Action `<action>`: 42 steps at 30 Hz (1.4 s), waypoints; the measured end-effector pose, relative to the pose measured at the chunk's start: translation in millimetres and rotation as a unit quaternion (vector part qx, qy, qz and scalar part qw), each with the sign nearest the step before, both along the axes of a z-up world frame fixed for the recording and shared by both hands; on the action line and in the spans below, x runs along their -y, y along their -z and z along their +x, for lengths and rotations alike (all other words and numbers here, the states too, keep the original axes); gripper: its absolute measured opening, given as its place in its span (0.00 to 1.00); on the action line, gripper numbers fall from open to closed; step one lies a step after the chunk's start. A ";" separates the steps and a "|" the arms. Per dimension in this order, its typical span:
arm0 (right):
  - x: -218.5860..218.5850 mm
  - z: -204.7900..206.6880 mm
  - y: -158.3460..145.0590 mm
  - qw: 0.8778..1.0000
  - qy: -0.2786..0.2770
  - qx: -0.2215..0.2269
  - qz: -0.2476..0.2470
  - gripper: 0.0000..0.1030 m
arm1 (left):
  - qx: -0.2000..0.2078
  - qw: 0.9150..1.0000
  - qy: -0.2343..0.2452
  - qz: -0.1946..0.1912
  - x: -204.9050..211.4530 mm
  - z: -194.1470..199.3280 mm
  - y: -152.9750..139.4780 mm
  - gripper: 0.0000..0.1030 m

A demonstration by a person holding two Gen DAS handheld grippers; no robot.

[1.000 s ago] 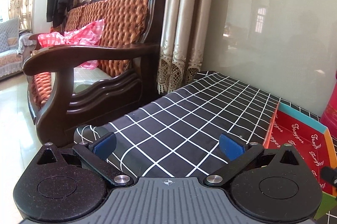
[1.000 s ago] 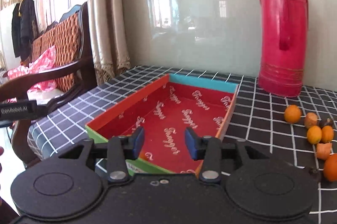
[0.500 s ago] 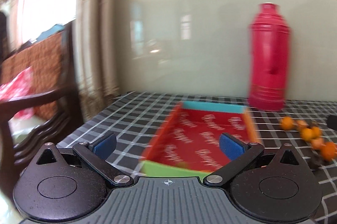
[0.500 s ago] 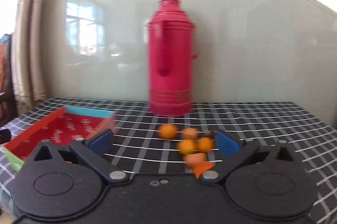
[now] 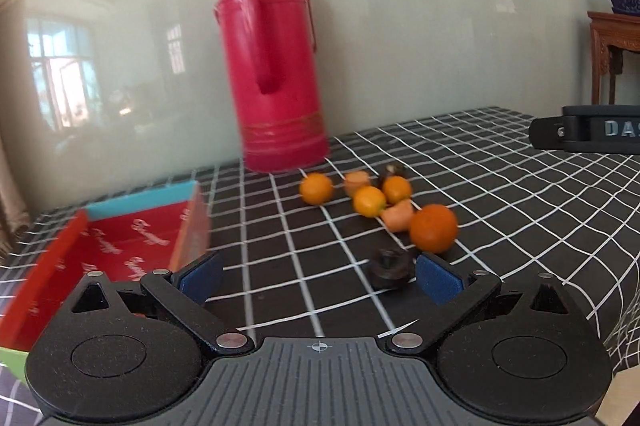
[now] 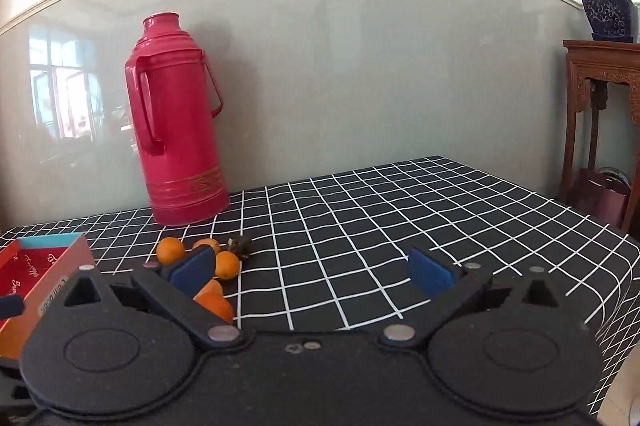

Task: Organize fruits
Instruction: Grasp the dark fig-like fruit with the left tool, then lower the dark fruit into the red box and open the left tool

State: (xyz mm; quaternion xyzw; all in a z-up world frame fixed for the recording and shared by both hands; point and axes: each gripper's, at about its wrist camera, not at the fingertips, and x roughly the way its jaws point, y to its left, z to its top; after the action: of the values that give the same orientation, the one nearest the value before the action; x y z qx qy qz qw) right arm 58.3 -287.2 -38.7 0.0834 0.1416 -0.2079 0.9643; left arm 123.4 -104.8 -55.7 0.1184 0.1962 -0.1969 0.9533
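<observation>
Fruits: loose cluster (image 5: 376, 203) on the black grid cloth, mid-table, just in front-right of the thermos; none in the tray part that shows.
Tray: red w/ teal far wall (image 5: 144, 201), at table's left end; visible floor bare, only printed script on it. Near-left corner green, close to table edge.
Thermos: tall pink-red (image 5: 276, 65), upright, at the back by the wall, between tray & fruit. Top looks open in right cam; contents can't tell.
Fruit detail: small orange (image 5: 316, 188) farthest left, two more small ones + two pale-orange cut pieces behind, big orange (image 5: 433, 228) nearest, dark shrivelled item (image 5: 390, 269) in front of it.
Left gripper (image 5: 318, 278): jaws spread wide, nothing between pads; dark item just beside right pad.
Right gripper (image 6: 310, 272): jaws fully spread, empty; fruit sits behind its left pad.
Open room: right half of cloth (image 6: 400, 226) bare out to right & front edges.
Beyond edge: wooden stand (image 6: 600, 105) w/ potted plant, right of table.
</observation>
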 end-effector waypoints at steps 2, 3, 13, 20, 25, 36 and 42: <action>4.1 -2.3 -0.4 1.000 -0.001 0.004 0.011 0.94 | -0.012 1.000 0.006 0.002 10.6 6.0 4.6 0.89; 6.8 -3.1 0.2 1.000 -0.003 0.005 0.017 0.94 | -0.021 1.000 0.012 0.003 16.8 9.5 7.6 0.82; 26.9 -14.7 2.0 0.998 0.002 0.023 0.058 0.94 | -0.093 0.995 0.025 -0.009 48.2 34.0 32.7 0.54; 24.7 -16.1 2.8 0.999 0.001 0.022 0.047 0.94 | -0.090 0.996 0.009 -0.025 52.0 35.7 36.3 0.37; 24.5 -16.5 2.2 0.998 0.001 0.026 0.051 0.94 | -0.063 0.998 -0.010 -0.014 49.4 32.2 34.4 0.37; 10.6 -12.0 0.4 0.999 -0.002 0.022 0.032 0.94 | 0.054 0.989 -0.138 0.003 -3.5 23.8 1.5 0.37; -3.2 -4.5 2.0 1.000 -0.009 0.013 0.022 0.94 | 0.009 0.968 -0.250 -0.020 -60.4 48.5 -6.2 0.37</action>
State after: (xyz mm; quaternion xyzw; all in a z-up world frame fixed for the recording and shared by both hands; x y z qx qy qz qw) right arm 53.8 -284.0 -40.8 0.1065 0.1340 -0.1948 0.9658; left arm 171.9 -44.5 -49.5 0.0482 0.2074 0.0443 0.9761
